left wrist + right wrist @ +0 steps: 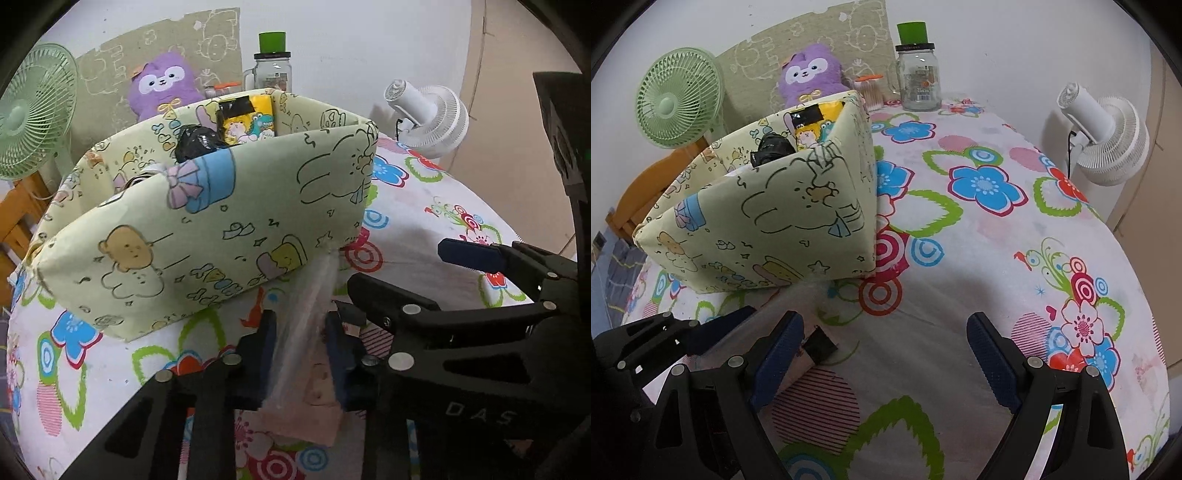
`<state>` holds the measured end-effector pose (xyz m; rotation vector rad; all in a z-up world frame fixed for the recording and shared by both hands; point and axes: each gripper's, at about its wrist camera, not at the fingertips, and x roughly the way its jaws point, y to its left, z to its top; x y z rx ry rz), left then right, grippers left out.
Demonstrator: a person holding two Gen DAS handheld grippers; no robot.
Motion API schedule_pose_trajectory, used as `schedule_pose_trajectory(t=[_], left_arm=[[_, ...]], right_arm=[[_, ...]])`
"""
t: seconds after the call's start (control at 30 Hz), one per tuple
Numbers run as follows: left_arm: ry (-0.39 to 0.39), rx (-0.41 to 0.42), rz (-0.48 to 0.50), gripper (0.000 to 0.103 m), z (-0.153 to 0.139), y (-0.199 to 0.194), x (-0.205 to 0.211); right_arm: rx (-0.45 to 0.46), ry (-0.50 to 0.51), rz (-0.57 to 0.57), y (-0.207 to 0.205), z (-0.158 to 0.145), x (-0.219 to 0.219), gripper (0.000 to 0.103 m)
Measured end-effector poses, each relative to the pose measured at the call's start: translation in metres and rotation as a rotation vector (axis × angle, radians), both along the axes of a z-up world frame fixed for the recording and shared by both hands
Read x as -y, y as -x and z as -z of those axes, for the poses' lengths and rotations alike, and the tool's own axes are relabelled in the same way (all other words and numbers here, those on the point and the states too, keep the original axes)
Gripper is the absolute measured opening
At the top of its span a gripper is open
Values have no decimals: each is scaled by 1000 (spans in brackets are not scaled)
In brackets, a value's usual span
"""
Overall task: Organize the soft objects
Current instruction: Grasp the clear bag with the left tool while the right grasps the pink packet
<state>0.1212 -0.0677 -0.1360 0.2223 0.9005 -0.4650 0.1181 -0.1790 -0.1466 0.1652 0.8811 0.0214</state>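
Note:
A pale green cartoon-print fabric bin (221, 229) stands on the flowered tablecloth (424, 221), holding a yellow tissue pack (247, 118) and a black bundle (197, 142). My left gripper (301, 350) is shut on a clear-wrapped pink packet (306, 332), just in front of the bin's near corner. My right gripper (886, 365) is open and empty over the cloth, right of the left gripper (713, 332). The bin also shows in the right wrist view (768, 214). The packet's black-tipped end (820, 347) lies by my right gripper's left finger.
A purple plush (162, 85) sits behind the bin against a printed cushion. A glass jar with a green cap (918, 70) stands at the back. A green fan (29, 114) is at left, a white fan (1108, 144) at right beyond the table edge.

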Motion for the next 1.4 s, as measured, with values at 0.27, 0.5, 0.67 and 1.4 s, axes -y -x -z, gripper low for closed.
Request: schedule_pose_trajectory(t=[0.27,0.5,0.67,1.4], left_arm=[[-67,55,-64,17,-3,13,-14],[-94,70,-120,16,2,22,-30],[-90,59,-141,16,6,24,-42],[-53,41,-187,17,12,25,-43]], right_arm=[[-1,22,-32,7,-4,-19,92],[-25,28,-62,11,0,-40,92],[-52,19,-76,9,4,-53,91],[-57,37,-156,0,7,-84,41]])
